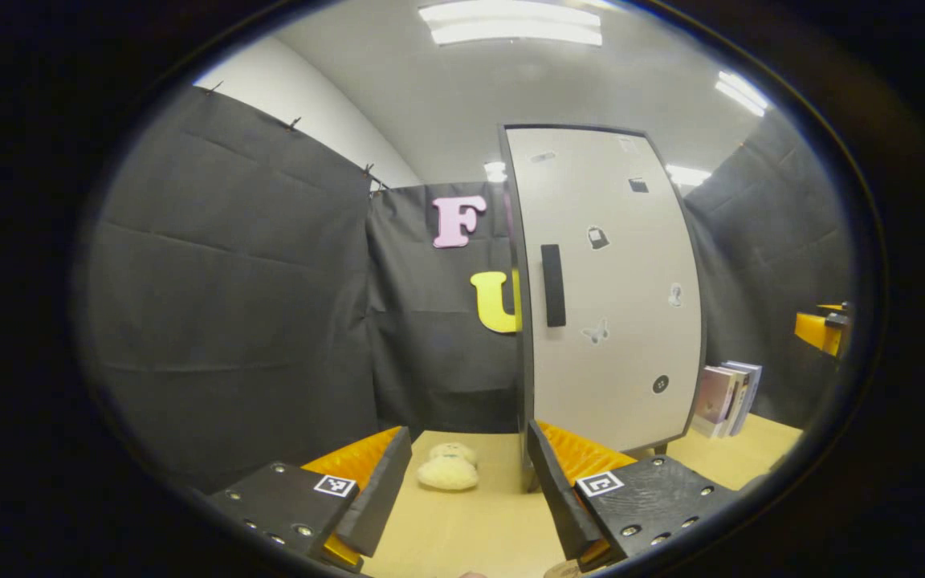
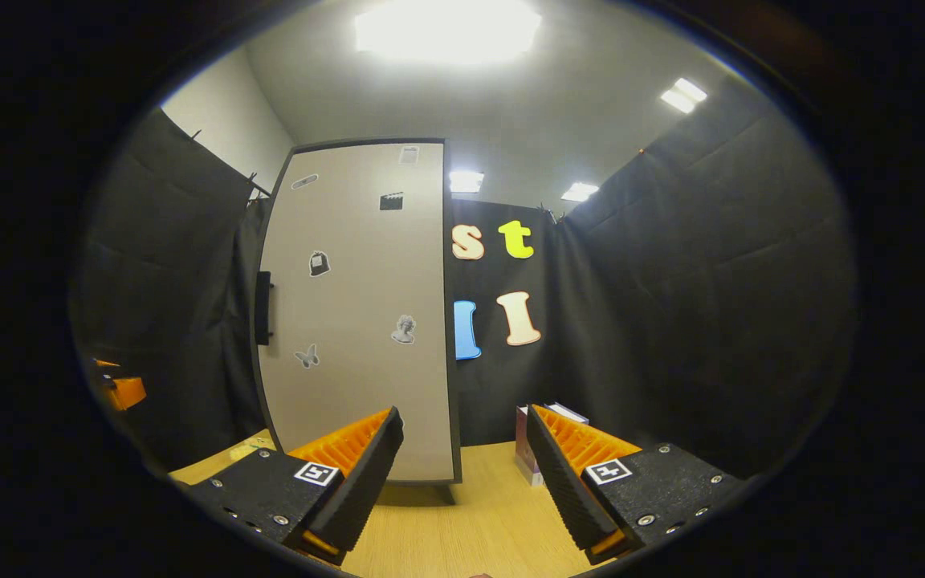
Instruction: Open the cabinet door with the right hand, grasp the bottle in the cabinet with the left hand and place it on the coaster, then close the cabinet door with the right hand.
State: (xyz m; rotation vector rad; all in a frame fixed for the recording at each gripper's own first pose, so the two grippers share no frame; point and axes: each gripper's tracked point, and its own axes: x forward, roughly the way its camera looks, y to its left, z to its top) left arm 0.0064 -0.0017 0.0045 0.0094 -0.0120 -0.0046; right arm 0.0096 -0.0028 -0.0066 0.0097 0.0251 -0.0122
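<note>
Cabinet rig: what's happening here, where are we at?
Nothing is handled yet. The cabinet stands on the wooden table with its door shut and the handle untouched. Left gripper and right gripper are both open and empty, held short of it. A plush toy lies ahead of the left one.

No readable text: the cabinet door [image 1: 607,289] carries only small picture stickers [image 1: 597,238], too small to read.

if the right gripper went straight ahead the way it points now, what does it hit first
Most likely the right edge of the closed cabinet door, which stands just left of centre ahead of the open right gripper. Depth is unclear, so it might slip past that edge toward the booth wall behind.
</note>
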